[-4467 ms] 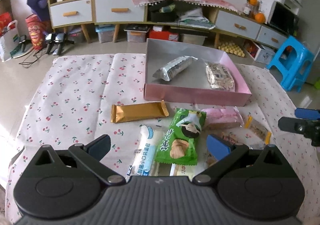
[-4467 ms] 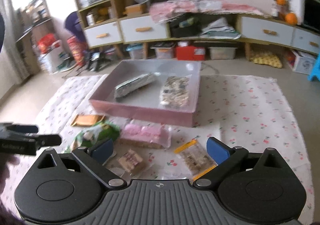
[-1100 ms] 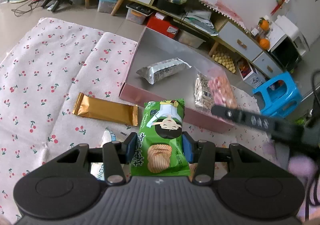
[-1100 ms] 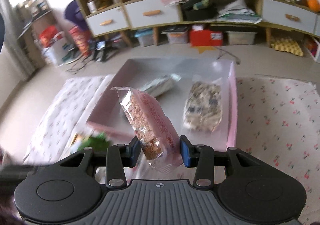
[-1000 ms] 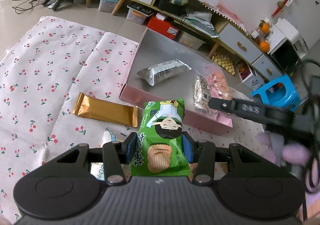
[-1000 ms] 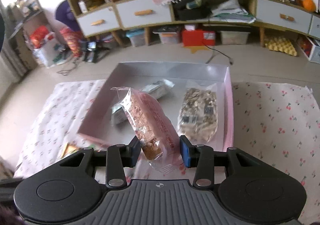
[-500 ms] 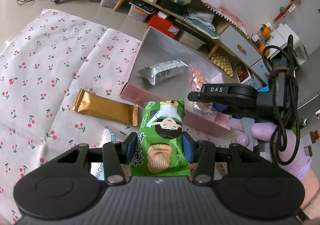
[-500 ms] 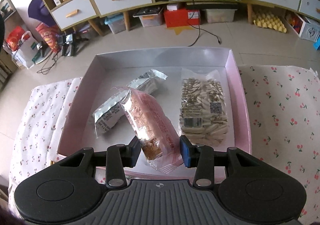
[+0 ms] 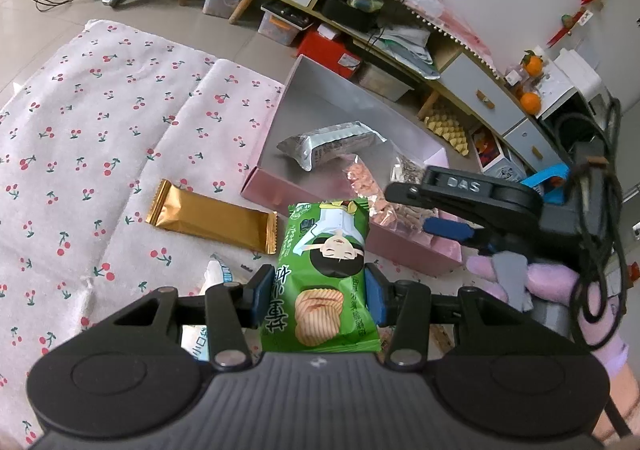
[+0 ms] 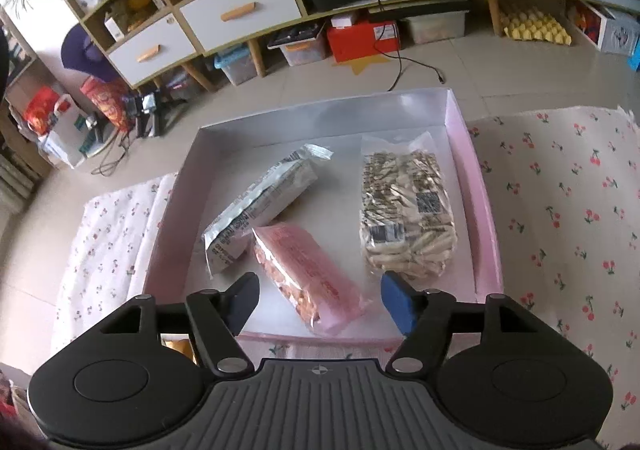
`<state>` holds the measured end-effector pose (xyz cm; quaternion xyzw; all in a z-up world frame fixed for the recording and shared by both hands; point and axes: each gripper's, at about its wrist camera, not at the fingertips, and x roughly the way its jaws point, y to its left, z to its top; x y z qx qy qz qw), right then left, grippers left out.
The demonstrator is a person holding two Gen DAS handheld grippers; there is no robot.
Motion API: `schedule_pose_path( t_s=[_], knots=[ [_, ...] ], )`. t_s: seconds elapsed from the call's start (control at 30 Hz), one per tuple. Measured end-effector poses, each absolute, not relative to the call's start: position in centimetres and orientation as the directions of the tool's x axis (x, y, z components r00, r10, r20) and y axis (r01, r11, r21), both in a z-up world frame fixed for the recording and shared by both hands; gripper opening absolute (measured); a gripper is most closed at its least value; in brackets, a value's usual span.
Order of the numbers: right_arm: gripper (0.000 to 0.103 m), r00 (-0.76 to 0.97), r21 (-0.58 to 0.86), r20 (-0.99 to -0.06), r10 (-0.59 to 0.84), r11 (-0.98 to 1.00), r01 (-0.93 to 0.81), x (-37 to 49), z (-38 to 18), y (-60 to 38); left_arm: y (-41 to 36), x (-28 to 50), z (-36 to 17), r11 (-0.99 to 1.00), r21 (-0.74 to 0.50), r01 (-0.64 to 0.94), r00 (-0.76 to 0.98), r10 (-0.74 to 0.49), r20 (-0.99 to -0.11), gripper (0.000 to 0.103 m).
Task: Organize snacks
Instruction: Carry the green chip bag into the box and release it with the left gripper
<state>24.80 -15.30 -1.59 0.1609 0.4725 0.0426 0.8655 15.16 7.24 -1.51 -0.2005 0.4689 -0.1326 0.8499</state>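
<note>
Meanwhile the left gripper [image 9: 319, 296] clamped a green chip bag [image 9: 325, 274]; the right gripper [image 10: 318, 300], jaws opening, straddled the pink snack pack [image 10: 306, 272] untouched.

1. The pink box [image 10: 486, 209] sits on a cherry-print cloth [image 10: 572, 217].
2. Inside the box, a pink snack pack [image 10: 308, 274] lies near the front wall – between the opening jaws of the right gripper [image 10: 318, 300], pads clear of it.
3. A silver packet [image 10: 260, 205] touches its far end.
4. A clear bag of seeds [image 10: 404, 213] lies along the box's right wall.
</note>
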Motion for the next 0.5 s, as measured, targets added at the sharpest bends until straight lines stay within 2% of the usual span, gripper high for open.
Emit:
schedule_pose_path(
  t_s=[0.3, 0.5],
  knots=[
    [0.080, 0.575, 0.333, -0.786, 0.228, 0.939, 0.084, 22.6, -1.3, -17.1, 7.6, 16.0, -1.2, 0.884, -0.467, 0.034, 0.571, -0.401, -0.717, 0.043],
    [0.082, 0.597, 0.335, -0.771, 0.222, 0.938, 0.083, 21.5, -1.3, -18.5, 7.1, 17.8, 0.0, 0.889, -0.451, 0.079, 0.616, -0.399, -0.679, 0.044]
  ],
)
